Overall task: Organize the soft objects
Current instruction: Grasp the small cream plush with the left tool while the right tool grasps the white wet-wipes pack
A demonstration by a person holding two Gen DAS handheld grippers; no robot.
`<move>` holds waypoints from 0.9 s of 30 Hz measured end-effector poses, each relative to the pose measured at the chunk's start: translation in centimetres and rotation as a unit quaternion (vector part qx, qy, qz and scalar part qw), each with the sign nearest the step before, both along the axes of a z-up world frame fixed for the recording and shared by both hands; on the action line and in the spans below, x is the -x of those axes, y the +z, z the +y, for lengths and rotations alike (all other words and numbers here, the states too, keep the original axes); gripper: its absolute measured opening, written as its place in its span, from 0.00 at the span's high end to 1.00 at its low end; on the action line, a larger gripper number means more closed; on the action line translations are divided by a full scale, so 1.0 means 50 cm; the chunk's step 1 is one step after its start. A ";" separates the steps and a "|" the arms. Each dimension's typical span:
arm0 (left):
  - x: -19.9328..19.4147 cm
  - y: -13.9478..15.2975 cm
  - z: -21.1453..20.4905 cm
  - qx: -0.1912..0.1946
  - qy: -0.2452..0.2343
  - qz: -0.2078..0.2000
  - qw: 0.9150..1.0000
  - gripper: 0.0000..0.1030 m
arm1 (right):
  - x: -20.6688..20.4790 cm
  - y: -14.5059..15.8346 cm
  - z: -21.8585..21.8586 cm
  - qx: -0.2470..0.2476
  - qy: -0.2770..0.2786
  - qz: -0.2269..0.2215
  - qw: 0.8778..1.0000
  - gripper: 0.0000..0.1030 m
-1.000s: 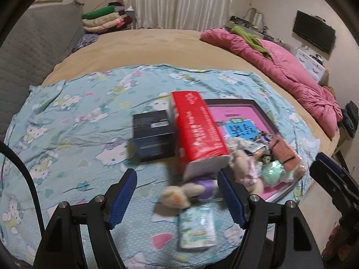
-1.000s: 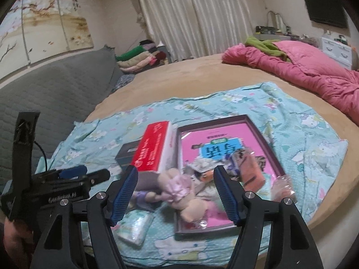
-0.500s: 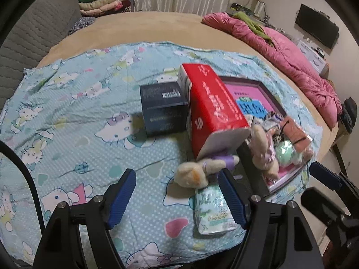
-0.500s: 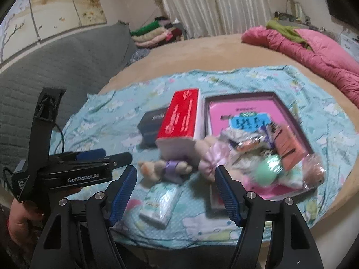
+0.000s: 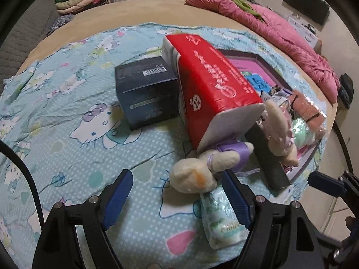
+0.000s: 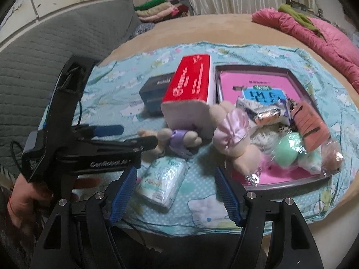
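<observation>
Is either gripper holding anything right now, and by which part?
Nothing is held. The left gripper and right gripper are both open above the blue patterned blanket, pads touching nothing; the left jaws have just been opening.

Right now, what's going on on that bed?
A person is bringing two handheld grippers down over a pile of soft things on a cartoon-print sheet. The left gripper, its fingers just opened wider, hangs over a cream plush bunny and a tissue pack. The right gripper is open over the same pack. Neither holds anything. More soft items sit in the tray.
</observation>
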State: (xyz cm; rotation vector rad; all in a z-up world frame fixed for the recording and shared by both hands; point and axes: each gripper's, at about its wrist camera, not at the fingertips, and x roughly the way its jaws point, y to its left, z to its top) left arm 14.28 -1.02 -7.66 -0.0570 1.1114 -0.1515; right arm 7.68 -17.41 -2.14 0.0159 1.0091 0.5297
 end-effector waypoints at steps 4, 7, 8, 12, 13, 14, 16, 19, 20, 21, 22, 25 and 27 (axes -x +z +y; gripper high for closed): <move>-0.015 -0.021 -0.006 0.003 -0.013 0.010 1.000 0.22 | -0.005 -0.026 0.017 0.015 0.013 0.024 1.000 0.28; -0.029 -0.035 -0.009 0.009 -0.024 0.017 1.000 0.22 | -0.009 -0.046 0.031 0.027 0.020 0.041 0.999 0.28; -0.031 -0.036 -0.011 0.010 -0.027 0.017 0.999 0.22 | -0.011 -0.054 0.038 0.034 0.022 0.046 0.998 0.28; -0.041 -0.039 -0.012 0.029 -0.035 0.018 0.999 0.25 | -0.014 -0.075 0.067 0.050 0.031 0.058 0.997 0.28; -0.043 -0.039 -0.011 0.034 -0.038 0.017 0.999 0.27 | -0.014 -0.080 0.075 0.053 0.031 0.059 0.996 0.28; -0.044 -0.039 -0.011 0.037 -0.041 0.016 0.998 0.29 | -0.015 -0.086 0.085 0.055 0.030 0.059 0.996 0.28; -0.047 -0.039 -0.015 0.048 -0.051 0.016 0.997 0.35 | -0.018 -0.095 0.098 0.052 0.026 0.060 0.997 0.28; -0.051 -0.040 -0.019 0.064 -0.063 0.017 0.996 0.43 | -0.030 -0.112 0.113 0.045 0.013 0.068 0.997 0.28; -0.052 -0.041 -0.019 0.057 -0.066 0.016 0.996 0.43 | -0.035 -0.120 0.113 0.038 0.007 0.069 0.997 0.28; -0.054 -0.043 -0.017 0.055 -0.066 0.017 0.996 0.43 | -0.037 -0.124 0.112 0.035 0.002 0.073 0.997 0.28; -0.056 -0.045 -0.014 0.063 -0.065 0.020 0.996 0.44 | -0.041 -0.131 0.108 0.028 -0.004 0.081 0.996 0.28; -0.060 -0.046 -0.006 0.091 -0.062 0.031 0.993 0.50 | -0.046 -0.143 0.105 0.033 -0.013 0.088 0.995 0.29; -0.060 -0.044 -0.011 0.082 -0.068 0.029 0.994 0.51 | -0.047 -0.144 0.107 0.030 -0.014 0.086 0.996 0.29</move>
